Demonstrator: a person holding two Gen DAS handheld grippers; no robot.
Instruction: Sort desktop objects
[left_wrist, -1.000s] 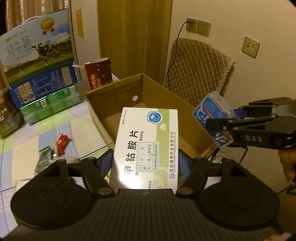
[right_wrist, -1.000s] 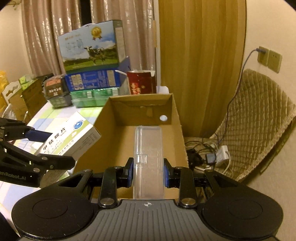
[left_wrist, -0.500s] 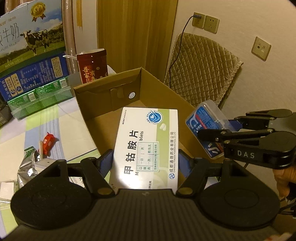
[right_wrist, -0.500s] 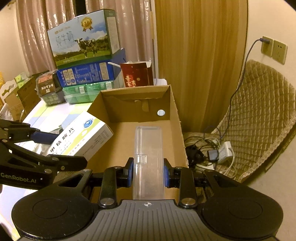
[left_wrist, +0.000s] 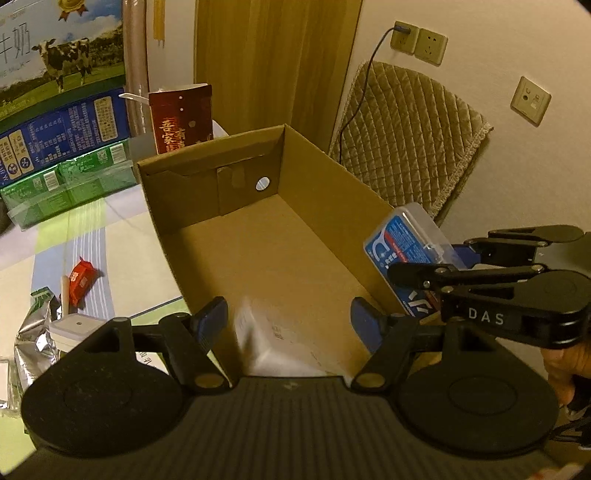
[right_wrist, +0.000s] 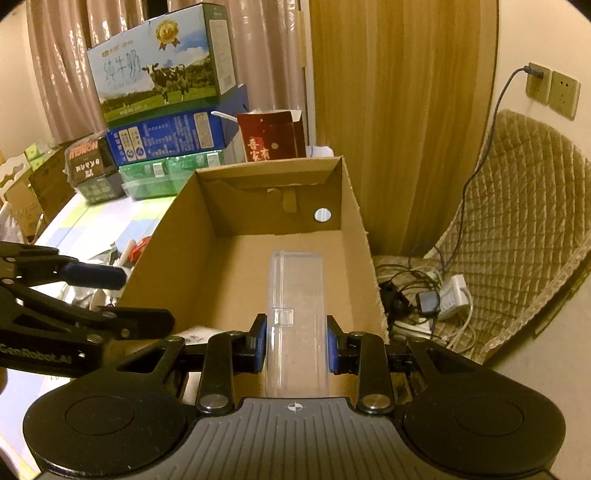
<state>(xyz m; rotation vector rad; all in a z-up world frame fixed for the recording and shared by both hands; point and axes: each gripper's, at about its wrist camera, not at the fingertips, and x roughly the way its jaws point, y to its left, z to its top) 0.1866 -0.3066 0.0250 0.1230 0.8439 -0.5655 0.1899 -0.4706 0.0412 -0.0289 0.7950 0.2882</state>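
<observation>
**Medicine box let go over the carton, clear case still clamped**

Gone from between the left gripper's (left_wrist: 288, 319) blue pads is the white-and-green medicine box (left_wrist: 277, 341), which half a second ago sat squarely clamped there with its printed face to the camera. Now the jaws stand apart with nothing pressed between them, and the box shows only as a blurred pale block low between them, inside the near end of the cardboard carton (left_wrist: 207, 173); whether it has come to rest on the carton floor cannot be told from the smear. In the right wrist view just a white corner of it (right_wrist: 192, 334) peeks out behind the left gripper's black arm.

The right gripper (right_wrist: 295, 341) has not changed its hold: its pads are closed on the narrow sides of a clear plastic case (right_wrist: 297, 295), a long transparent box with a small latch tab midway. Seen from the left wrist, the same case (left_wrist: 402, 254) carries a blue-and-red printed label and hangs at the carton's right wall, above its rim. From its own camera the case points lengthwise over the carton's bare brown floor.

Further out, on the striped tablecloth left of the carton lie a small red packet (left_wrist: 81, 280) and a crumpled foil wrapper (left_wrist: 35, 325). Behind stands a dark red paper bag (left_wrist: 181, 118) beside stacked milk cartons (right_wrist: 162, 62).
</observation>
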